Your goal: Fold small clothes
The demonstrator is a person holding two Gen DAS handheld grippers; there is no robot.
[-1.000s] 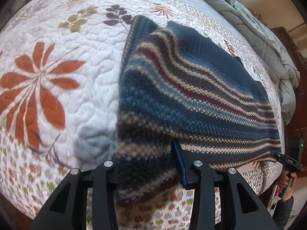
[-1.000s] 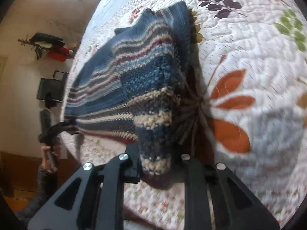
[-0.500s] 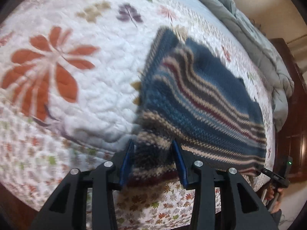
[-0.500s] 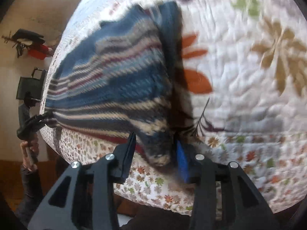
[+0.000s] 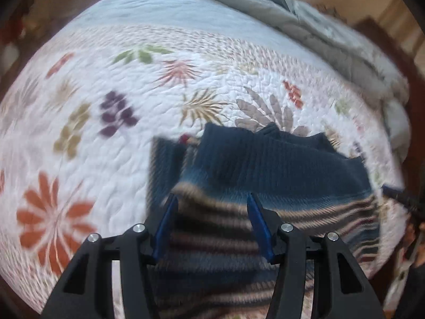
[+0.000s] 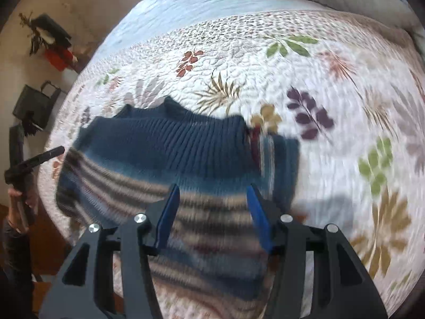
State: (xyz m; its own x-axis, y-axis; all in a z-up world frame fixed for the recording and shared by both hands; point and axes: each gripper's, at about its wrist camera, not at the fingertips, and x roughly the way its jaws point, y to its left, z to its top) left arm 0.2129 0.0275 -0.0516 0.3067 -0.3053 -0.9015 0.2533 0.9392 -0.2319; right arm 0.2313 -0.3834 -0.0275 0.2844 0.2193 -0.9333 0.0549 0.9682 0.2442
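A blue knit sweater (image 5: 265,164) with tan, grey and red stripes lies spread on the floral quilt (image 5: 106,93), collar at the far side and one sleeve (image 5: 162,164) tucked along its left edge. My left gripper (image 5: 211,199) hovers over the striped lower part. Its jaws are opening, and the knit shows below the gap with no pad pressing on it. From the right wrist, the sweater (image 6: 172,146) lies the same way, its sleeve (image 6: 279,159) at the right. My right gripper (image 6: 212,188) is also opening above the stripes, holding nothing. The left gripper (image 6: 34,159) shows at the far left.
A rumpled grey duvet (image 5: 305,21) is piled along the far side of the bed. Beyond the quilt's (image 6: 332,93) left edge stand a black bag (image 6: 34,103) and a red object (image 6: 57,55) by the wall. A person's hand (image 6: 16,199) holds the left gripper.
Both grippers had the sweater's striped hem pinched. Their jaws have since spread and let it go, and both have lifted away. The sweater now lies flat on the quilt.
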